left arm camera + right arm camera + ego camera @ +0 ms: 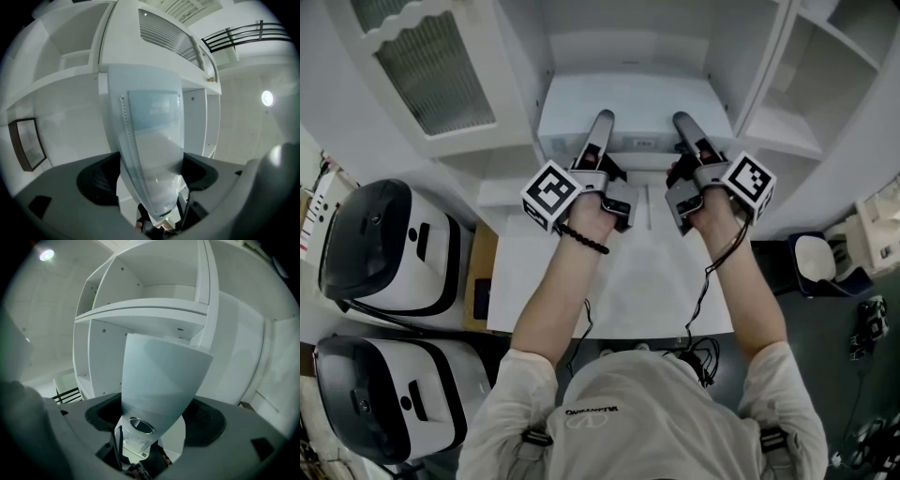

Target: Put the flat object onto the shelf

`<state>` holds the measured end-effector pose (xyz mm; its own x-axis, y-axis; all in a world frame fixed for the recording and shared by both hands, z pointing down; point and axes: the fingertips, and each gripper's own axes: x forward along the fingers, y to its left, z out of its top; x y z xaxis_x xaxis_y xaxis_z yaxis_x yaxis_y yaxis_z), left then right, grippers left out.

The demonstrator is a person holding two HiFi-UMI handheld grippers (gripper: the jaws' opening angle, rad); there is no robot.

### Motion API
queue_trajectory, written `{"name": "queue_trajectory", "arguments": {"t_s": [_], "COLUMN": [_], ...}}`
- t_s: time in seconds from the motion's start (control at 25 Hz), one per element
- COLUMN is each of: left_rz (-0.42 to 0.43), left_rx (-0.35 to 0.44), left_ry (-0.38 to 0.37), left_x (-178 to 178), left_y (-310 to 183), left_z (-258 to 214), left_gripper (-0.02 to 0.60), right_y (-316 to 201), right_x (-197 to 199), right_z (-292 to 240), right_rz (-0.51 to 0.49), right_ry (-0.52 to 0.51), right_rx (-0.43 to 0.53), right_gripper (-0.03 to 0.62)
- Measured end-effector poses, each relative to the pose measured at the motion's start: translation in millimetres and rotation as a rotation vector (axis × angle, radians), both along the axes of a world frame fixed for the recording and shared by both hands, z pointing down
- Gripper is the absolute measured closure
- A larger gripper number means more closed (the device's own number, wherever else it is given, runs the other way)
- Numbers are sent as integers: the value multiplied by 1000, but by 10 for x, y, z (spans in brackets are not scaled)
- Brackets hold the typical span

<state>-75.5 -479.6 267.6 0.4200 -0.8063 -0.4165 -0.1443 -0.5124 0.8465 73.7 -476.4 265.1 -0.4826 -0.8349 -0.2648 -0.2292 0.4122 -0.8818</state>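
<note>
Your grey fabric shirt (pixel 637 412) fills the lower middle of the head view, above it the smooth white surface (pixel 628 281). At upper centre the flat object (pixel 637 103), a matte white rectangular slab, lies in the mouth of the glossy white shelf unit (pixel 769 122). Your left gripper (pixel 604 120) has its jaws wide apart around one end, not clamping; there the slab looks milky, with a row of small holes along one edge. Your right gripper (pixel 682 122) is closed on the other end, jaws against both faces.
</note>
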Motion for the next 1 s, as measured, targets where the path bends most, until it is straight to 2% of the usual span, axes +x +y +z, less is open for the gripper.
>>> {"name": "queue_trajectory", "arguments": {"t_s": [0.16, 0.28, 0.32, 0.36, 0.4, 0.44, 0.52, 0.56, 0.64, 0.72, 0.76, 0.84, 1.0], "left_rz": [-51, -23, -26, -59, -118, -176, -249, -271, -305, -329, -343, -366, -382], "left_rx": [25, 44, 42, 45, 75, 137, 285, 350, 442, 477, 478, 453, 383], "left_ry": [-43, -14, -36, -119, -259, -402, -607, -691, -874, -1023, -1066, -1102, -1085], "left_x": [-98, -123, -145, -199, -264, -301, -265, -214, -84, 25, 50, 49, 4], "left_y": [68, 294, 406, 524, 644, 764, 963, 1022, 1054, 993, 934, 781, 515], "left_z": [2, 33, 86, 165, 220, 203, 54, -18, -100, -109, -101, -74, -23], "left_gripper": [187, 186, 186, 187, 190, 224, 369, 451, 554, 577, 577, 577, 577], "right_y": [198, 437, 540, 647, 749, 835, 947, 977, 1013, 1000, 961, 825, 507], "right_x": [86, 182, 214, 255, 298, 326, 319, 293, 212, 121, 85, 46, 116], "right_z": [-43, -58, -40, -1, 32, 31, -32, -56, -108, -150, -156, -131, -30], "right_rz": [4, 43, 73, 117, 170, 219, 281, 296, 315, 322, 320, 311, 297], "right_ry": [26, 68, 116, 197, 305, 417, 570, 614, 690, 753, 770, 777, 701], "right_rx": [74, 136, 155, 173, 200, 243, 333, 363, 411, 444, 446, 415, 309], "right_gripper": [199, 195, 197, 215, 252, 307, 483, 515, 544, 559, 560, 564, 575]}}
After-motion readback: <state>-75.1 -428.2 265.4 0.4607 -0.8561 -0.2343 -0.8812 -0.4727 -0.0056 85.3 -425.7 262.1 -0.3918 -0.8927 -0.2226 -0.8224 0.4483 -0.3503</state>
